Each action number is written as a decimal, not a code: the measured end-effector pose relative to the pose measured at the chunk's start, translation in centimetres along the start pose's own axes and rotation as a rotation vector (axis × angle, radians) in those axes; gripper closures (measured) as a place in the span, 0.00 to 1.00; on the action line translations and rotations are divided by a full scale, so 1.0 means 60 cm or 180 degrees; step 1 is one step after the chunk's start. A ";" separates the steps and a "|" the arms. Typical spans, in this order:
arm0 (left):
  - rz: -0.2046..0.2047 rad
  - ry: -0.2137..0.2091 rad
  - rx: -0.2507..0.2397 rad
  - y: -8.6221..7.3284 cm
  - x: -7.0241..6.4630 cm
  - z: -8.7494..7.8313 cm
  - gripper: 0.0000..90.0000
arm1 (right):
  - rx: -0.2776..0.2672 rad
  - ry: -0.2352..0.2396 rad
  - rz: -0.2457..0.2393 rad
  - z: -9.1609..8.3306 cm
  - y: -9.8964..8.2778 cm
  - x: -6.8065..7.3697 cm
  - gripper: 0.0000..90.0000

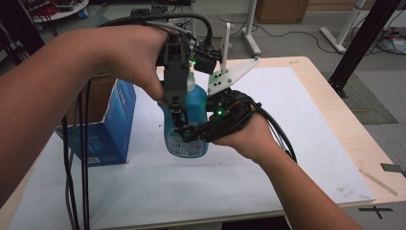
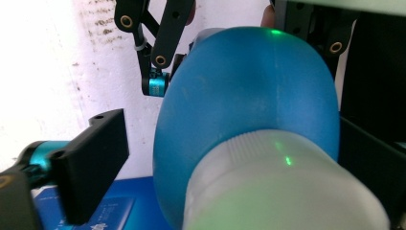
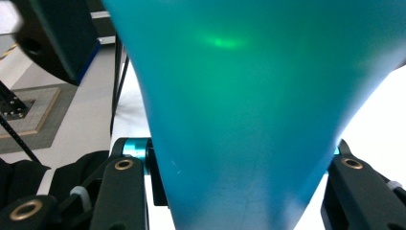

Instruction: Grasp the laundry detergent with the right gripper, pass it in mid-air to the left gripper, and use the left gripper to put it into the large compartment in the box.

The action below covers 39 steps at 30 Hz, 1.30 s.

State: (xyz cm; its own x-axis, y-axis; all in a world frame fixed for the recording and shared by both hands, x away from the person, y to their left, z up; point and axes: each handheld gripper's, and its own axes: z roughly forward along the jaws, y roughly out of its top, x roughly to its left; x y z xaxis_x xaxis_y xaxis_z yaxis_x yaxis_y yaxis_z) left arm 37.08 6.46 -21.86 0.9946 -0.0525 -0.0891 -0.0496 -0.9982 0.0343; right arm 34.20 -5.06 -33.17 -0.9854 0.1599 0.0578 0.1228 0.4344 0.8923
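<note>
Table (image 1: 306, 143) is covered w/ white sheet; blue box (image 1: 107, 129) is stood at its left. Blue bottle (image 1: 189, 127) is held upright above table centre, pinched at body by right gripper (image 1: 203, 127). Left gripper (image 2: 230, 158) is poised over white cap (image 2: 282, 191), jaws spread either side, not seen pressing.

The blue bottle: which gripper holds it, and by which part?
The right gripper clamps the blue bottle around its body; the left gripper sits at its white cap, not gripping.
</note>
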 end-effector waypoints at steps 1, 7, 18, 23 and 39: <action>0.0000 0.0001 0.0000 0.000 0.000 0.000 0.11 | -0.0003 0.0000 -0.0001 0.000 0.000 0.000 0.53; 0.0014 0.0000 -0.0001 0.002 -0.001 0.002 0.15 | -0.0005 0.0001 0.0000 0.000 -0.001 -0.002 0.53; 0.0010 -0.0015 -0.0003 0.004 -0.001 0.001 0.22 | -0.0023 -0.0006 0.0013 -0.001 -0.001 -0.003 0.53; 0.0026 0.0013 0.0005 0.005 0.000 0.001 0.24 | -0.0023 -0.0010 0.0014 0.000 -0.002 -0.004 0.53; 0.0011 0.0020 0.0019 0.003 0.004 0.002 0.35 | -0.0050 -0.0013 0.0026 0.001 -0.003 -0.005 0.53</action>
State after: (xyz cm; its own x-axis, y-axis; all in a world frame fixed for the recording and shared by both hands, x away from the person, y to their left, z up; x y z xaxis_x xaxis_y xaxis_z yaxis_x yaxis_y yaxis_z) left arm 37.31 6.24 -22.02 0.9950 -0.0559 -0.0828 -0.0537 -0.9982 0.0285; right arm 34.49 -5.11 -33.38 -0.9839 0.1670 0.0633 0.1290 0.4191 0.8988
